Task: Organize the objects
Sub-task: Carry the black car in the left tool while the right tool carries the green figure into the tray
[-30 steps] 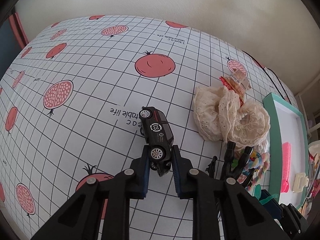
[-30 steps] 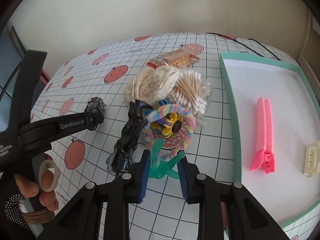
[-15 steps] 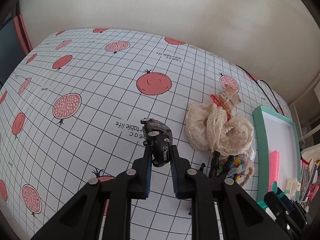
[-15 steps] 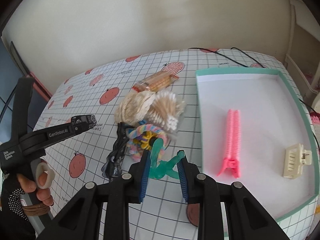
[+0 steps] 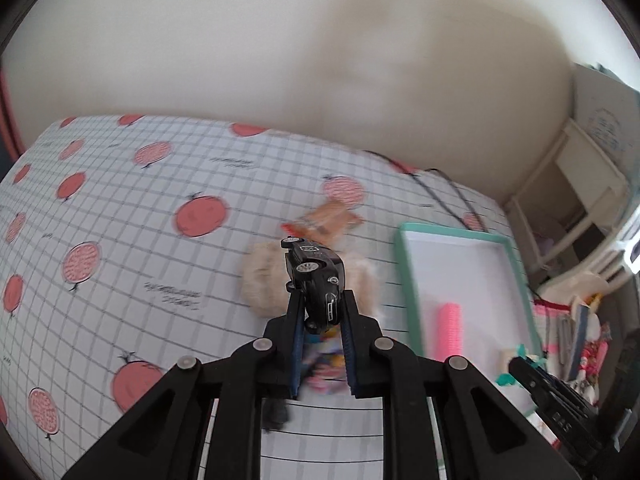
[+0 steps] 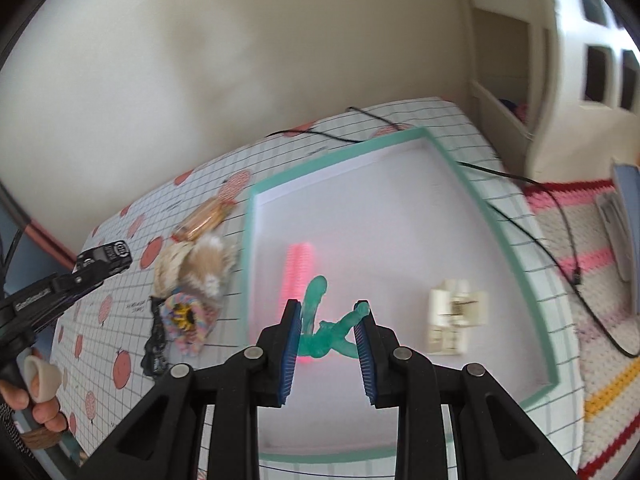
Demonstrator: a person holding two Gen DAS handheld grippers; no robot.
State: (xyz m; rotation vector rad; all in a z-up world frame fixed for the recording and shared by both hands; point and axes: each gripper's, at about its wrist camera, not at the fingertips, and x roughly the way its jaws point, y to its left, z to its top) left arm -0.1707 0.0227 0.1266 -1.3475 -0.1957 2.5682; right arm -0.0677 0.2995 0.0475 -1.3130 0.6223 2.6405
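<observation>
Left hand-held gripper (image 5: 320, 314) is clenched on a small black toy car (image 5: 317, 280), its blue pads pressing the car's lower half; the car sticks up and forward out of the fingers, one wheel facing the lens, and hangs clear of the bench (image 5: 120, 208). Beyond and below it on the grid-and-fruit cloth lie a cream lace bundle (image 5: 262, 280) and an orange snack packet (image 5: 328, 220), both blurred. Right hand-held gripper (image 6: 326, 338) grasps a translucent green figure-shaped piece (image 6: 324, 332): its limbs splay between the two pads, one limb reaching up past the left pad. This grip sits over the white floor of the teal-rimmed tray (image 6: 508, 240), above the near half. Inside the tray lie a pink ribbed clip (image 6: 298, 268), just behind the green piece, and a cream claw clip (image 6: 452, 320), off to the right and apart from it. Left of the tray, on the bench, a rainbow scrunchie (image 6: 186, 320) with a yellow centre, and a black clip (image 6: 156, 344) touching it. The left gripper with the car shows at the far left of the right wrist view, a person's hand (image 6: 38, 392) on its handle, one finger in a pale sleeve. A black cable (image 6: 560, 216) runs off the tray's right edge.
</observation>
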